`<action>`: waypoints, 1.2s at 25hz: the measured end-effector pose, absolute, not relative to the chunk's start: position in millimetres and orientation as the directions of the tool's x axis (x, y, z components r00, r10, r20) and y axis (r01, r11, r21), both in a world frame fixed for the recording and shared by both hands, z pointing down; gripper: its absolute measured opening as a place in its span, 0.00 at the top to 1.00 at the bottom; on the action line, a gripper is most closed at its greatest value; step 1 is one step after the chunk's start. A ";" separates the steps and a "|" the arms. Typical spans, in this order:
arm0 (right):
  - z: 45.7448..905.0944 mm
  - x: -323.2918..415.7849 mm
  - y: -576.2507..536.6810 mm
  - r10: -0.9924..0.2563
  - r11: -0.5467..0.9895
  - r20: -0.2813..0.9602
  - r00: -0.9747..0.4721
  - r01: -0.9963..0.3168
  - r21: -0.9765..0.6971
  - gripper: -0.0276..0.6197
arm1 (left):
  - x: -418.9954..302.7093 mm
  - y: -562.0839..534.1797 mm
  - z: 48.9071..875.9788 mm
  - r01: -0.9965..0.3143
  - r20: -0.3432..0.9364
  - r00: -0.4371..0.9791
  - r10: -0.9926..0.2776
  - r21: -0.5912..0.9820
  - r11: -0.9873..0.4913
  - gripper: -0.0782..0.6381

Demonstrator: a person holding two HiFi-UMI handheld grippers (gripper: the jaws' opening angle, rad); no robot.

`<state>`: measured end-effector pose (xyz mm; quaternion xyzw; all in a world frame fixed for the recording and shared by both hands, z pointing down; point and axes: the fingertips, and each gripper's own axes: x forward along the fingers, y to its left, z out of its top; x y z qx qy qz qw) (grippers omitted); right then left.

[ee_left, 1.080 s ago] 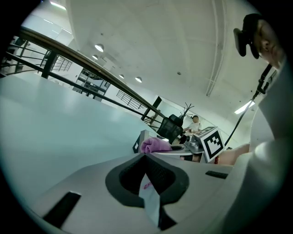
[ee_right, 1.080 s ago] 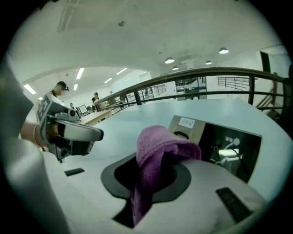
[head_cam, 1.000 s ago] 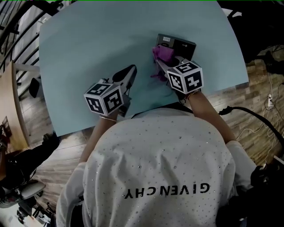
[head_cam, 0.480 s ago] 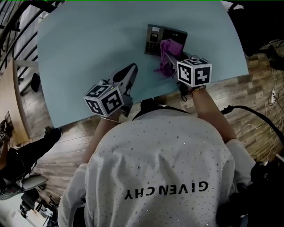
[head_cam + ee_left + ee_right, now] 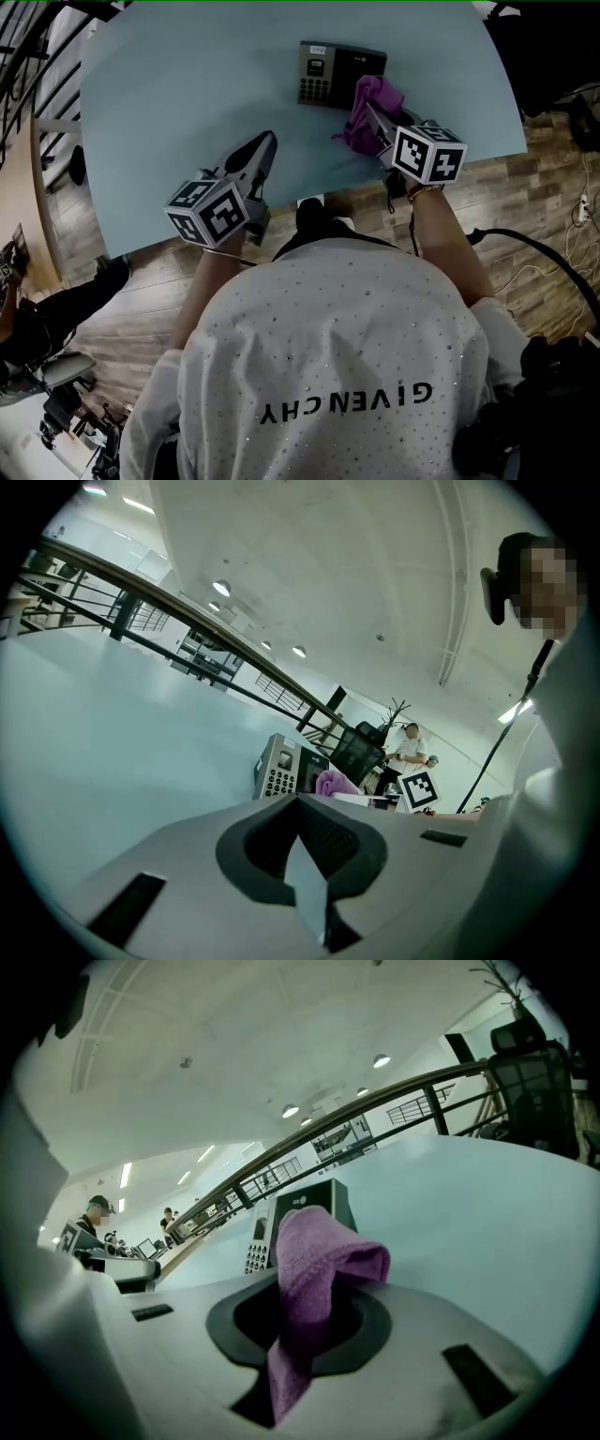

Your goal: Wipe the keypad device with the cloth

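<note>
1. Keypad device (image 5: 339, 75): lying in the upper centre of the head view on the pale table (image 5: 169, 84). Its long axis is running left to right, with the keys at its left end.
2. Cloth (image 5: 375, 101): purple, bunching at the device's right end; whether it is touching the casing cannot be told.
3. Right gripper (image 5: 377, 122): jaws clamping the cloth, which is folding over their tips. It is the nearer gripper, and the device is lying just ahead and up-left of its jaws.
4. Left gripper (image 5: 260, 150): jaws drawn together with nothing between them, resting well apart, lower left of the device.
5. Room: bare table is lying left of and above the device. The table's curved right edge is running close beside the right gripper, so a leftward sweep along the long axis looks freest.
</note>
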<state>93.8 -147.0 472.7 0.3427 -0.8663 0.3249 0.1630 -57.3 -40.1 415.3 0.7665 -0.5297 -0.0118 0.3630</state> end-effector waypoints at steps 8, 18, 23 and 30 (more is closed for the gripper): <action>477.8 114.9 -147.3 -0.518 0.520 0.528 -0.673 -0.738 -0.430 0.88 | -44.5 -27.2 405.9 -0.824 0.357 0.394 -0.847 0.546 -0.153 0.89; 451.1 103.4 -133.2 -0.462 0.638 0.395 -0.794 -0.607 -0.473 0.88 | -58.4 -6.5 402.9 -0.846 0.347 0.258 -0.902 0.531 -0.038 0.89; 443.8 45.3 -113.2 -0.305 0.729 0.397 -0.866 -0.480 -0.488 0.89 | -81.6 20.8 408.6 -0.858 0.393 0.162 -0.905 0.509 0.067 0.89; 454.2 -11.3 -90.3 -0.208 0.841 0.461 -0.863 -0.398 -0.366 0.89 | -103.6 51.6 411.3 -0.847 0.396 0.093 -0.914 0.513 0.136 0.89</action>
